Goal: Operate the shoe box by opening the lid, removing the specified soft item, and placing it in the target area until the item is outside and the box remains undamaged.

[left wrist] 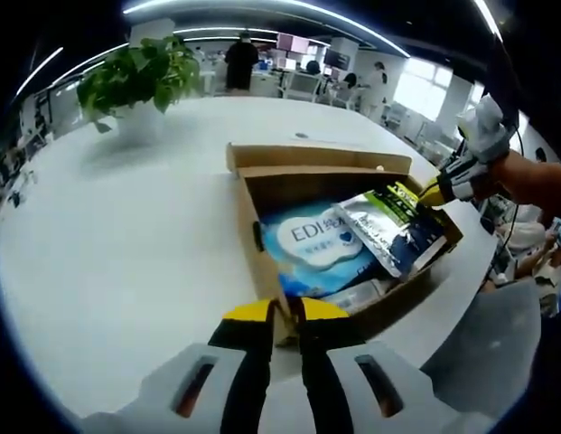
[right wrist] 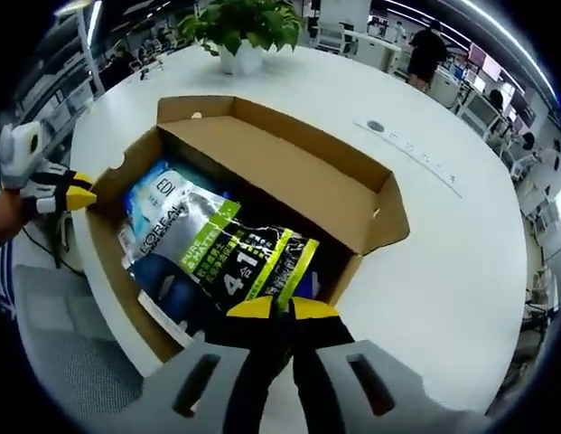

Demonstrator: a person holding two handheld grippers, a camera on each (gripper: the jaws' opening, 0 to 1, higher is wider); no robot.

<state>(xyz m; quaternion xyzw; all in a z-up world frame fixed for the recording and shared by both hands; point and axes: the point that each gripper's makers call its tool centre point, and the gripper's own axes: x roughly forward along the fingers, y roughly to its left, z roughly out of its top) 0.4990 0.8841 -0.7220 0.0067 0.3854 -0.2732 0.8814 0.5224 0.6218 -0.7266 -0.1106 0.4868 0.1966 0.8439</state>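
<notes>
Right gripper (right wrist: 274,307) clamped on black-and-green pouch (right wrist: 235,262), half lifted from open shoe box (right wrist: 289,172) on white bench (right wrist: 443,262). Left gripper (left wrist: 286,310) pinching box's near wall, jaws nearly closed. Blue tissue pack (left wrist: 316,246) inside box, beside pouch. Potted plant (left wrist: 140,77) beyond.

Silver pouch (right wrist: 228,258) reads "L'OREAL", "4"; blue pack (left wrist: 321,246) apparently "EDI".
</notes>
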